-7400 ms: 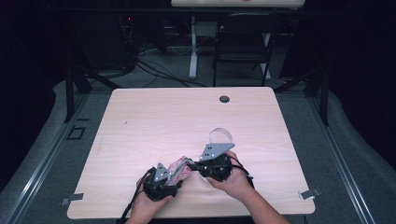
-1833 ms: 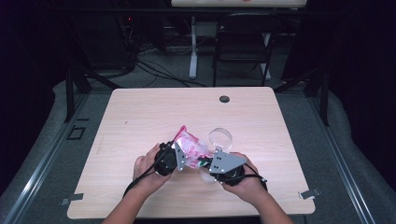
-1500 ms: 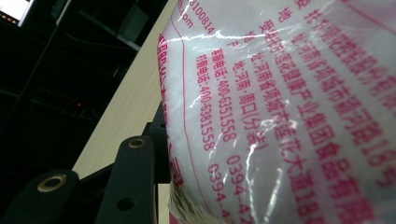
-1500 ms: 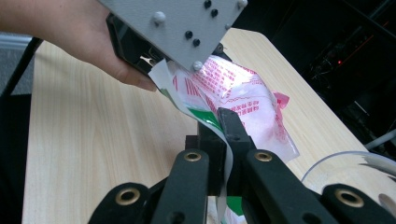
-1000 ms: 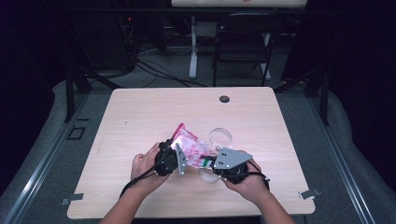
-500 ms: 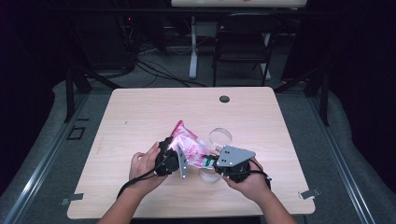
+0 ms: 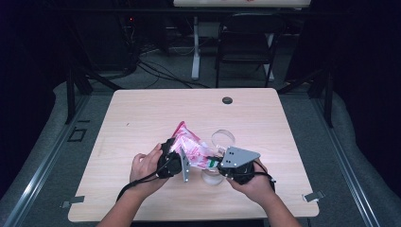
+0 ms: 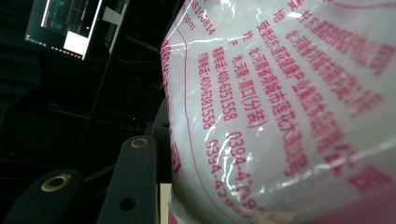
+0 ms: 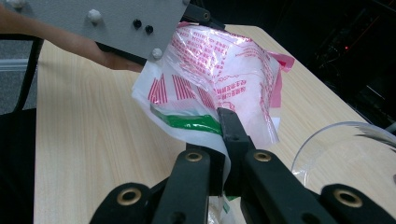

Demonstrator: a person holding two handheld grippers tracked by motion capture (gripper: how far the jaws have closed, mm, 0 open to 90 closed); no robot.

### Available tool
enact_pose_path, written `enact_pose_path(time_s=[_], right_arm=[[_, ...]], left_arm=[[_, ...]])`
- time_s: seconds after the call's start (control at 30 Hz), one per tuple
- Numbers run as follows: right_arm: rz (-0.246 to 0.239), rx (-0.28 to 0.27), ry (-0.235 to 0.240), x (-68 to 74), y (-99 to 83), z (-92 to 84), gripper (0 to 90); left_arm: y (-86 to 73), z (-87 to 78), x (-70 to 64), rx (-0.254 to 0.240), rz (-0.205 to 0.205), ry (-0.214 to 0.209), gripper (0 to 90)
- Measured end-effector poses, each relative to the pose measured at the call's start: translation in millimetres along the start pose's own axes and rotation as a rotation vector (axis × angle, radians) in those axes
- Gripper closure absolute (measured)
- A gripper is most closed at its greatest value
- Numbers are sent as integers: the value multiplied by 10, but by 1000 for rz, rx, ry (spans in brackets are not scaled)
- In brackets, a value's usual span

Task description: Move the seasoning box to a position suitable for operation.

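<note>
High view looks down on a pale wooden table [image 7: 142, 118] set on grey floor in a dark room, with a black chair [image 7: 246, 45] and loose cables beyond its far edge. A small dark round fitting [image 7: 227, 100] sits in the tabletop near the middle of that far edge. A clear plastic bag [image 7: 189, 149] printed in pink, holding white powder, is held up above the near half of the table, roughly midway between the left and right edges. The left gripper [image 7: 176, 160] grips the bag's left side; in the left gripper view the bag [image 8: 280, 116] bulges against the one jaw that shows, so its jaws stand partly apart around the bag's bulk. The right gripper [image 7: 218, 164] has its jaws pressed together on the bag's lower edge, beside a green stripe [image 9: 191, 122]. A clear round container [image 7: 222, 139] rests on the table just beyond the right gripper.
</note>
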State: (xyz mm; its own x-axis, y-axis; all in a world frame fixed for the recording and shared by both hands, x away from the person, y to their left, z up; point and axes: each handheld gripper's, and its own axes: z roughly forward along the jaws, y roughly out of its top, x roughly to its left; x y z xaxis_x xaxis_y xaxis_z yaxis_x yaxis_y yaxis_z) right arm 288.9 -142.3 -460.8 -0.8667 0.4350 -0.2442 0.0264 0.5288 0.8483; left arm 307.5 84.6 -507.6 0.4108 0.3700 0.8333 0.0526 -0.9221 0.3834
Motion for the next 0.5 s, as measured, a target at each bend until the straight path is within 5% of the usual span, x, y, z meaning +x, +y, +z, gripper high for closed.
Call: enact_pose_path(time_s=[0.5], right_arm=[[28, 9, 5, -45, -43, -7, 900]], left_arm=[[47, -7, 25, 4, 60, 25, 625]])
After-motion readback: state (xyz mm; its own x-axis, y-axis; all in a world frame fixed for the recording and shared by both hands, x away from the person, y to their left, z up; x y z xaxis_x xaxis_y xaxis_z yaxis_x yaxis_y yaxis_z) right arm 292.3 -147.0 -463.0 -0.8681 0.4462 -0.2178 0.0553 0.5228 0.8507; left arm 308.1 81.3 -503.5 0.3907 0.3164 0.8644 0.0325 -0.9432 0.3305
